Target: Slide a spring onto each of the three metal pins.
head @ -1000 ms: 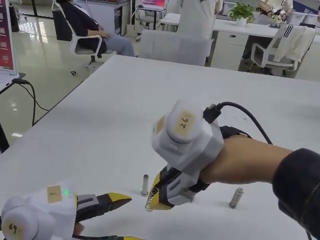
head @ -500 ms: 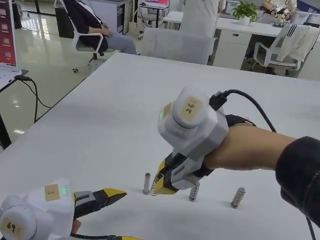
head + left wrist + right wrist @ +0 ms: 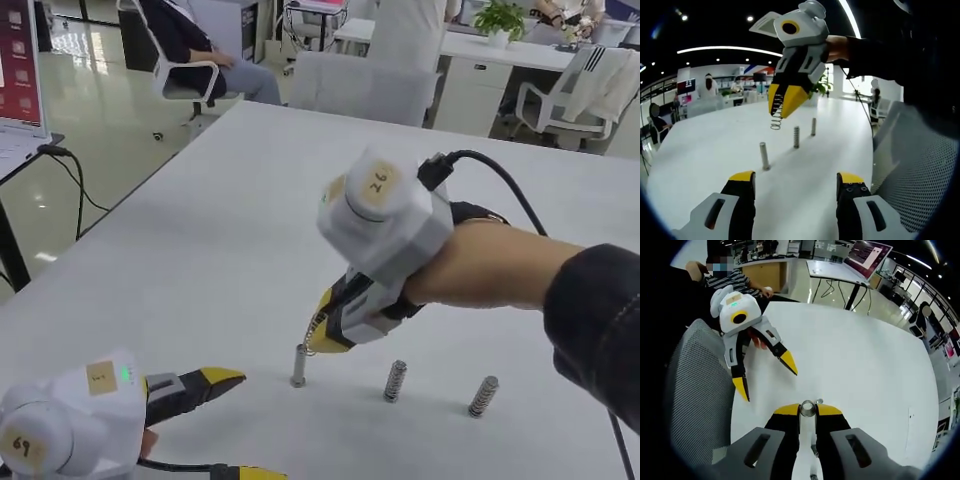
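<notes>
The right gripper [image 3: 322, 342], clamped on a dangling spring [image 3: 776, 115] just above the bare pin [image 3: 299, 364] at lower centre, could jam the spring on the pin's tip if misaligned, while the left gripper [image 3: 245, 425] idles, jaws apart.

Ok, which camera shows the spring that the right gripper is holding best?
The left gripper view: the spring hangs side-on from the right gripper, near the bare pin. The right gripper view shows its end as a ring between the jaws; the head view a sliver.

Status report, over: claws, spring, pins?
Right claw shut on small coiled metal spring, above bare grey metal pin. Left claw open, apart. Two other pins carry springs. No obstruction.
</notes>
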Demonstrator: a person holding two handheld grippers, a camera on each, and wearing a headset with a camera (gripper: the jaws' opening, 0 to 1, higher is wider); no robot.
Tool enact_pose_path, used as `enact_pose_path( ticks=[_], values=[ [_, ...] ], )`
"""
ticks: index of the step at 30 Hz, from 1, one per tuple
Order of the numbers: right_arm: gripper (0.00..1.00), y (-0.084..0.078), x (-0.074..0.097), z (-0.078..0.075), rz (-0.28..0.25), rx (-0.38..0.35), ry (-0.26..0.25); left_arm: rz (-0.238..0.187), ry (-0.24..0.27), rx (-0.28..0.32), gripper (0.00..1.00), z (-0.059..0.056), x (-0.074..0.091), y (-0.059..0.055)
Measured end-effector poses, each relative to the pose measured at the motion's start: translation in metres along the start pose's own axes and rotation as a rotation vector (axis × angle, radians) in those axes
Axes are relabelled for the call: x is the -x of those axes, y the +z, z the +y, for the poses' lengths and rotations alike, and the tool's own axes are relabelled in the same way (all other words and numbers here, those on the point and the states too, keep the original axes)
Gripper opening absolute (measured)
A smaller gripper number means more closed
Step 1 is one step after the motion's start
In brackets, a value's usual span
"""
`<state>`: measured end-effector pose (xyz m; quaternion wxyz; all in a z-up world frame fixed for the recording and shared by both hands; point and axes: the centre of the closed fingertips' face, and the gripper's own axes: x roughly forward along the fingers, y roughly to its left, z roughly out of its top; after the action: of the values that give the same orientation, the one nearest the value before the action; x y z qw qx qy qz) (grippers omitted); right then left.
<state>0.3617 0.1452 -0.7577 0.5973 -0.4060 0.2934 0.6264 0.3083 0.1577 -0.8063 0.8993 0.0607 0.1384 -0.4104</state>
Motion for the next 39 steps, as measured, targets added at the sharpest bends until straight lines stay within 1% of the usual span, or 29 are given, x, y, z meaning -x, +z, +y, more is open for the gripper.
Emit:
enact_pose_path(
  ticks=[6,16,20,28,39],
  values=[
    [0.08,-0.001,-0.005,-0.011,0.006,-0.012,-0.016,0.007,0.001,-0.004,0.62,0.001,0.000,-0.002],
    [0.08,-0.004,-0.016,-0.020,0.020,-0.036,-0.009,0.013,0.006,-0.009,0.63,0.003,0.001,-0.004],
    [0.08,-0.006,-0.021,-0.020,0.024,-0.044,0.003,0.017,0.005,-0.004,0.63,0.003,0.002,-0.005],
    [0.08,-0.008,-0.028,-0.022,0.035,-0.049,0.009,0.023,-0.001,-0.001,0.62,0.002,0.002,-0.008],
    [0.08,-0.011,-0.034,-0.022,0.049,-0.046,0.017,0.027,-0.001,0.001,0.61,0.003,0.002,-0.009]
  ],
)
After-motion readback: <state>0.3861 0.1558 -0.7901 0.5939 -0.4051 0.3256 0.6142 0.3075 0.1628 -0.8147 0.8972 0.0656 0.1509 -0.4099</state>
